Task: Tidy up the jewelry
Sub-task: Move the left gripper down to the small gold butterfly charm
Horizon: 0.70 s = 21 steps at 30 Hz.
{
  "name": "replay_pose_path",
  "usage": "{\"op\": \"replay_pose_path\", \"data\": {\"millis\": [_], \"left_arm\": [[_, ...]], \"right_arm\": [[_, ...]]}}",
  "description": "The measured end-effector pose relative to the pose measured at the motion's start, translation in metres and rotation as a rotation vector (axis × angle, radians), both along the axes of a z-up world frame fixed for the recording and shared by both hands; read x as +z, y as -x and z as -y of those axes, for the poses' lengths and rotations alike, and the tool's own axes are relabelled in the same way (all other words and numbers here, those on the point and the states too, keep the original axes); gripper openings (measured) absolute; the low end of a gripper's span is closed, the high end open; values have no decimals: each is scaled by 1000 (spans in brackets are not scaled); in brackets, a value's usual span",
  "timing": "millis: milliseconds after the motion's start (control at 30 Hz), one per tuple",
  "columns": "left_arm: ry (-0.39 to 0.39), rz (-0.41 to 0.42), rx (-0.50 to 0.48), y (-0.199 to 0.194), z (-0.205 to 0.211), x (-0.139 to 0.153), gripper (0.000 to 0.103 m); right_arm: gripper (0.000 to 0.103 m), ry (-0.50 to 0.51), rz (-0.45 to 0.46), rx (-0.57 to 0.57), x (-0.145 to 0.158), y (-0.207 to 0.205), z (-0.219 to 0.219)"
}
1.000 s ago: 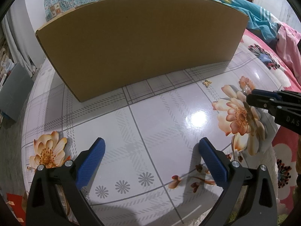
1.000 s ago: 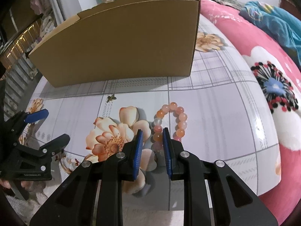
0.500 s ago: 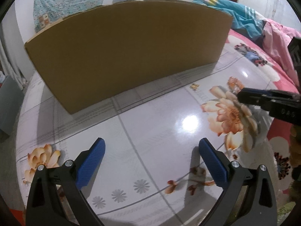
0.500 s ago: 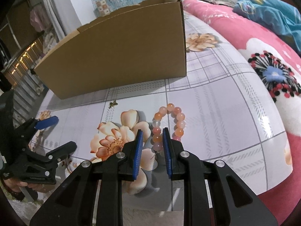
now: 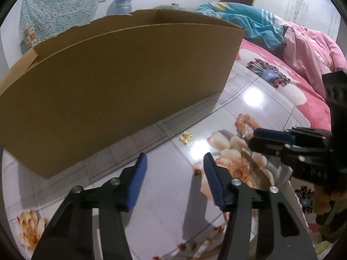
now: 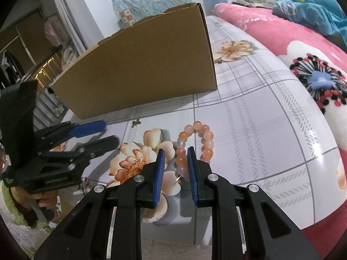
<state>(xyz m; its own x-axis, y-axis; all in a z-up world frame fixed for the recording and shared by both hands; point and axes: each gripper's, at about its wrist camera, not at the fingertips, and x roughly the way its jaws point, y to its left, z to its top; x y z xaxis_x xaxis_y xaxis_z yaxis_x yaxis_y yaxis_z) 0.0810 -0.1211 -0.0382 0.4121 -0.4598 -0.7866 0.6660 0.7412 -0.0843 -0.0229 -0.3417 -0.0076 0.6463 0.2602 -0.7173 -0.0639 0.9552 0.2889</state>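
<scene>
A bracelet of orange and pink beads (image 6: 196,139) lies on the glossy flowered tabletop (image 6: 249,130). My right gripper (image 6: 176,153) is lowered over it, jaws narrow, and the bracelet's left strand sits between the blue pads without visibly touching them. A small gold butterfly-shaped piece (image 5: 186,138) lies in front of the cardboard box (image 5: 108,86). My left gripper (image 5: 176,165) hovers short of the gold piece. Its jaws are closing with nothing between them. In the left wrist view, the right gripper (image 5: 252,139) reaches in from the right and covers part of the bracelet (image 5: 247,122).
The tall open-topped box (image 6: 141,71) stands across the back of the table. A bed with pink flowered bedding (image 6: 303,49) and a blue blanket (image 5: 249,23) lies to the right. In the right wrist view my left gripper (image 6: 108,135) is at the left near the gold piece (image 6: 136,122).
My left gripper's jaws have narrowed a lot, and it has swung right toward the gold piece. My right gripper has moved forward, so the bracelet's strand now sits between its fingers.
</scene>
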Motion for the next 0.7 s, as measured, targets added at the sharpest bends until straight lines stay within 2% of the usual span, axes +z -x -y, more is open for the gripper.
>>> {"op": "replay_pose_path", "data": {"millis": [233,467,700], "left_arm": [[-38,18,-54,-3,23,-3,30],[-77,60,-72,-6,37,-5,28],[-74,69,-68,-8,38,-5,26]], "right_arm": [[20,-35,15,3,-3,5,10],[20,-38,22,9,-6,4,9],[20,-31,21,11,-5,2,6]]}}
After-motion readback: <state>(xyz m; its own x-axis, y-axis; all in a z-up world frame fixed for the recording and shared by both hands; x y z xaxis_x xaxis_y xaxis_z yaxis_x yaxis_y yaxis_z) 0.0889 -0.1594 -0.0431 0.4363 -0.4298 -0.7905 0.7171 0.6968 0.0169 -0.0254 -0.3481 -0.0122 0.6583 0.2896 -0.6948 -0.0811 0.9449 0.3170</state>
